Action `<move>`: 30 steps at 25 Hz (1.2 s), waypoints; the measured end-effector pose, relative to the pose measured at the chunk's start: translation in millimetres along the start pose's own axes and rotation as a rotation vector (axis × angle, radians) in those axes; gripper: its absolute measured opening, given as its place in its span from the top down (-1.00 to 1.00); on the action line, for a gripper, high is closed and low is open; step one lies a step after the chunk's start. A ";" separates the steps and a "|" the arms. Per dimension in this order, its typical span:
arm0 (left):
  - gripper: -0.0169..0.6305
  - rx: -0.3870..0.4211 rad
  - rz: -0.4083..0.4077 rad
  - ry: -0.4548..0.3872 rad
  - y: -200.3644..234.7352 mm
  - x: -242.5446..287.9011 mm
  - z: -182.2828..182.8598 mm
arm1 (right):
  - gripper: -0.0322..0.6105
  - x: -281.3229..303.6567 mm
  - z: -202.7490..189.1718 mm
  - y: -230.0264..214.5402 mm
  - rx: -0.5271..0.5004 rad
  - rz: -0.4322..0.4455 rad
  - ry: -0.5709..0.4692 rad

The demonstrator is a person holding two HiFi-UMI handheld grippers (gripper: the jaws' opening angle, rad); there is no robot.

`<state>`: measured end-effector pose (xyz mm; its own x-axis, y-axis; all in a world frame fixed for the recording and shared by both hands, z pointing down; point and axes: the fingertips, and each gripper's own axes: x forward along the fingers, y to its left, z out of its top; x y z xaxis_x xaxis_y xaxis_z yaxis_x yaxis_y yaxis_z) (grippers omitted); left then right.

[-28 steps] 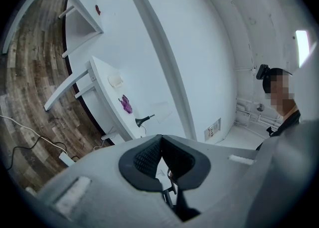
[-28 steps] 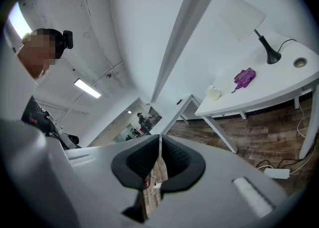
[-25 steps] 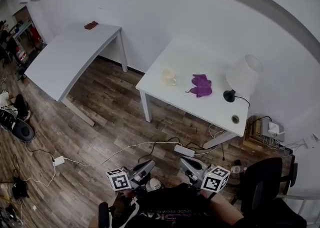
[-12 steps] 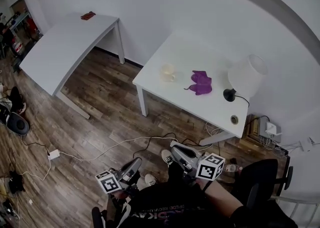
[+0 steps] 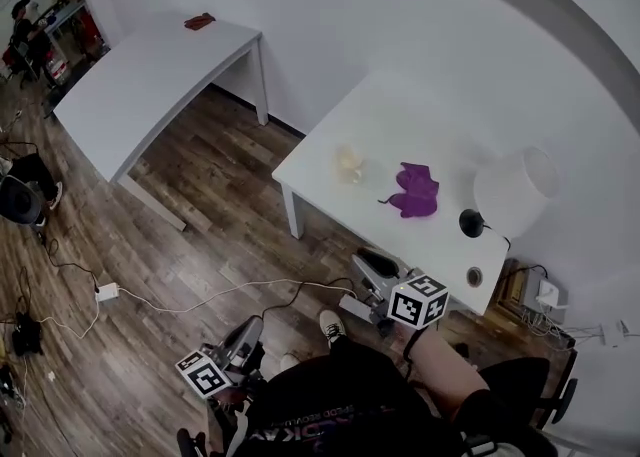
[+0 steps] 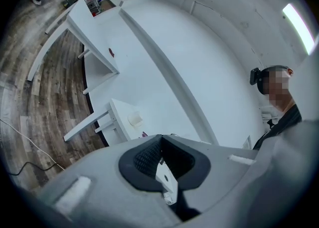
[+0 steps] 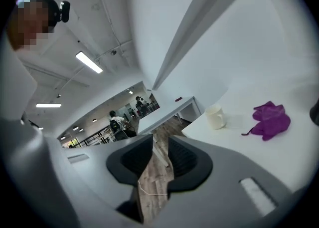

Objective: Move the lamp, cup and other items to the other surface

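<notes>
On the near white table (image 5: 320,180) stand a pale cup (image 5: 348,160), a crumpled purple cloth (image 5: 415,190) and a lamp (image 5: 515,190) with a white shade and a black base (image 5: 471,222). A small round thing (image 5: 474,276) lies at the table's near corner. My right gripper (image 5: 362,263) hangs just short of the table's front edge; its jaws have just been opening and stand open with only floor between them (image 7: 160,139). It looks at the cup (image 7: 215,117) and cloth (image 7: 270,119). Low over the floor, my left gripper (image 5: 250,327) is shut and empty (image 6: 160,157).
A second, long white table (image 5: 150,85) stands at the back left with a small red thing (image 5: 199,21) on it. Cables and a white adapter (image 5: 105,292) lie on the wooden floor. A dark chair (image 5: 20,195) is at the left, a black chair (image 5: 520,385) at the lower right.
My right gripper has moved forward to the near table's front edge and its jaws have parted. The left gripper has slid down and left in the picture. The view has shifted.
</notes>
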<state>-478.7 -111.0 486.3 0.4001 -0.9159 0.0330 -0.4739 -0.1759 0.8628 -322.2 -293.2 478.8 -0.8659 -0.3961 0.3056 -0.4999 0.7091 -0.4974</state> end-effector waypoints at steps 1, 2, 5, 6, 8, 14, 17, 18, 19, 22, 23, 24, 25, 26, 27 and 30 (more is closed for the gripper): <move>0.96 0.002 0.014 -0.012 2.1 1.5 1.5 | 0.58 5.6 6.2 -14.8 -0.034 -0.029 0.008; 0.96 0.002 0.028 -0.025 4.5 2.7 3.6 | 0.58 11.9 11.9 -29.5 -0.075 -0.061 0.018; 0.96 0.005 0.064 -0.066 9.7 6.8 11.5 | 0.55 33.7 24.3 -71.3 -0.191 -0.145 0.063; 0.96 0.005 0.076 -0.077 10.5 8.5 13.0 | 0.54 41.7 26.9 -84.5 -0.219 -0.166 0.083; 0.96 0.004 0.097 -0.093 11.9 11.9 14.0 | 0.51 59.1 31.1 -109.5 -0.263 -0.196 0.125; 0.96 -0.022 0.161 -0.144 20.6 14.7 10.4 | 0.51 112.8 34.5 -180.2 -0.300 -0.264 0.238; 0.96 -0.037 0.198 -0.159 24.4 14.3 8.8 | 0.51 134.7 30.0 -201.1 -0.308 -0.272 0.295; 0.96 -0.041 0.208 -0.161 25.7 15.0 8.3 | 0.51 141.1 28.3 -206.1 -0.313 -0.271 0.311; 0.96 -0.043 0.215 -0.162 26.8 16.2 7.8 | 0.51 147.0 26.4 -210.8 -0.318 -0.269 0.325; 0.96 -0.043 0.231 -0.167 28.9 19.6 7.2 | 0.51 160.9 20.3 -223.0 -0.327 -0.268 0.366; 0.96 -0.044 0.237 -0.169 29.2 20.2 7.0 | 0.51 164.3 19.1 -226.0 -0.328 -0.269 0.376; 0.96 -0.045 0.241 -0.171 29.3 20.8 6.9 | 0.51 167.2 18.3 -228.5 -0.326 -0.270 0.383; 0.96 -0.046 0.246 -0.170 29.3 21.2 7.1 | 0.52 169.8 17.7 -230.4 -0.320 -0.270 0.388; 0.96 -0.046 0.250 -0.169 29.3 21.3 7.3 | 0.52 172.1 16.8 -231.7 -0.312 -0.270 0.393; 0.96 -0.046 0.254 -0.169 29.4 21.2 7.6 | 0.52 174.3 15.6 -232.7 -0.304 -0.269 0.398; 0.96 -0.047 0.265 -0.172 30.4 20.5 7.7 | 0.56 179.6 12.1 -235.8 -0.292 -0.267 0.411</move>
<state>-490.9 -138.0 509.4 0.1271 -0.9758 0.1777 -0.5059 0.0903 0.8579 -360.1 -538.6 641.2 -0.6019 -0.3658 0.7098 -0.6240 0.7701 -0.1323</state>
